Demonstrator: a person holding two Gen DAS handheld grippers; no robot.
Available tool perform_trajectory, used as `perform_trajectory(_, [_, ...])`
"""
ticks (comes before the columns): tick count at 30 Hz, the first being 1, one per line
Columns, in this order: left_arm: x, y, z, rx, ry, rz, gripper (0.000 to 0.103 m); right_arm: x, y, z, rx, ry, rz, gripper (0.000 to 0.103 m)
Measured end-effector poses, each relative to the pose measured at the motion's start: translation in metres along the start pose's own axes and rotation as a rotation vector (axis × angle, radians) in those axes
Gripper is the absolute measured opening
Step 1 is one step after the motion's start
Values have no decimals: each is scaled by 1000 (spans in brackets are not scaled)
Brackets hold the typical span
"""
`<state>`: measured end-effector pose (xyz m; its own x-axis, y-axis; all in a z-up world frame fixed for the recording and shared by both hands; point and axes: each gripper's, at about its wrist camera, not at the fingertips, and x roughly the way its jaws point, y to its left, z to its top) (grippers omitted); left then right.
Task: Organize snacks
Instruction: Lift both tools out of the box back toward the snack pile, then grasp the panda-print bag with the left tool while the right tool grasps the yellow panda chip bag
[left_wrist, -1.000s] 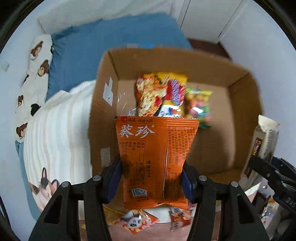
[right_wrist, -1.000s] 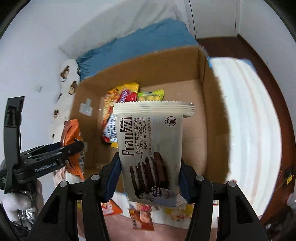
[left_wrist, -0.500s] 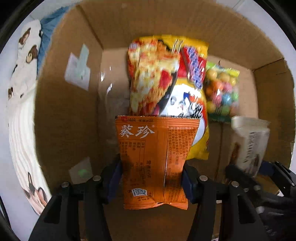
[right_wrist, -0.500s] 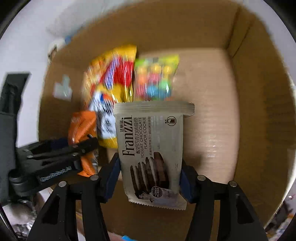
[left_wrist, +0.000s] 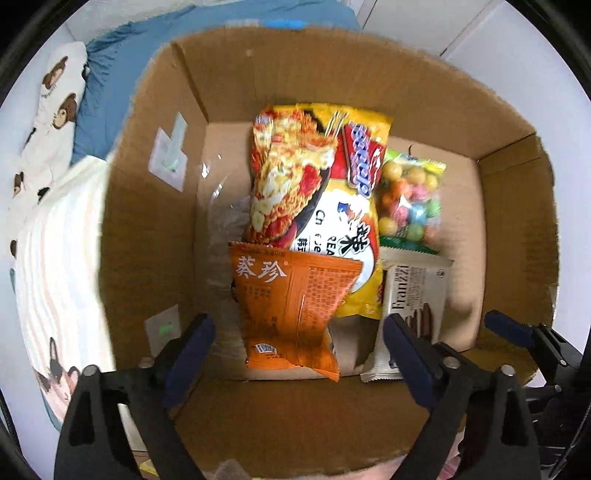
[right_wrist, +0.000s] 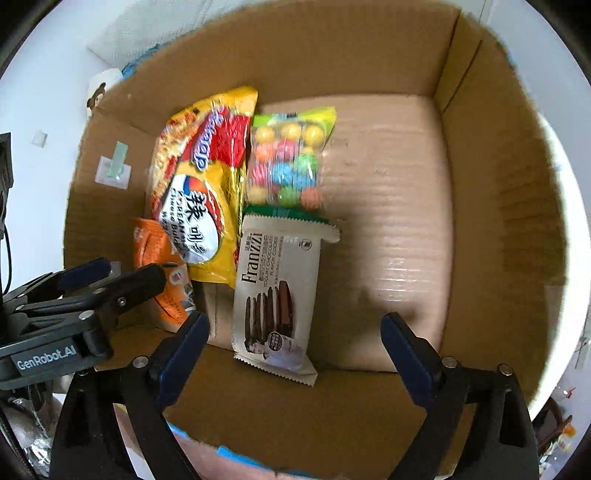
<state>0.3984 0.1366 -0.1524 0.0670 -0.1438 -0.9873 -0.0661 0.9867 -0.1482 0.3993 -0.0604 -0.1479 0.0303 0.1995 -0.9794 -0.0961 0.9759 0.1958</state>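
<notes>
Both snacks look just released into the cardboard box (left_wrist: 155, 206), so the step in hand is the drop-off; next, I judge, each tool must lift clear and fetch more. From the left: the left tool (left_wrist: 295, 354) is spread apart, the orange packet (left_wrist: 291, 310) lying loose between its fingers, overlapping the yellow noodle bag (right_wrist: 207, 184). Then the candy-ball bag (right_wrist: 288, 158), the Franzzi cookie pack (right_wrist: 277, 299) touching its near end, and the right tool (right_wrist: 295, 350) spread wide.
</notes>
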Motion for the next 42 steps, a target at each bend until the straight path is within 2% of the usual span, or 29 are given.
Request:
perform_trajectory(3, [-23,-5,-3,-3,-56,6,96,-18,2,-5,-7,-45,-7,96])
perform_trajectory(10, [-76,-11,-32,10,-248,40,96,-67,5,-37,-15,-190,-60,96])
perform_trajectory(17, [-106,-15,-70,27,-375,93,96,-111,7,-75,-41,-280,-71,96])
perform_trajectory(25, [-147,-22,-112,48,-483,104,96,-161,20,-116,-76,-373,-56,96])
perform_trajectory(28, [-156,-24,-128,30,-507,101,96,-178,24,-129,-83,-405,-41,96])
perform_trajectory(34, [-165,-16,-161,-24,-538,72,96,-189,28,-154,-85,-407,12,96])
perform_trajectory(38, [-158,-5,-179,-63,-537,84,96,-174,20,-164,-53,-365,37,96])
perform_trajectory(42, [-125,17,-190,-148,-461,77,96,-138,0,-167,12,-283,60,96])
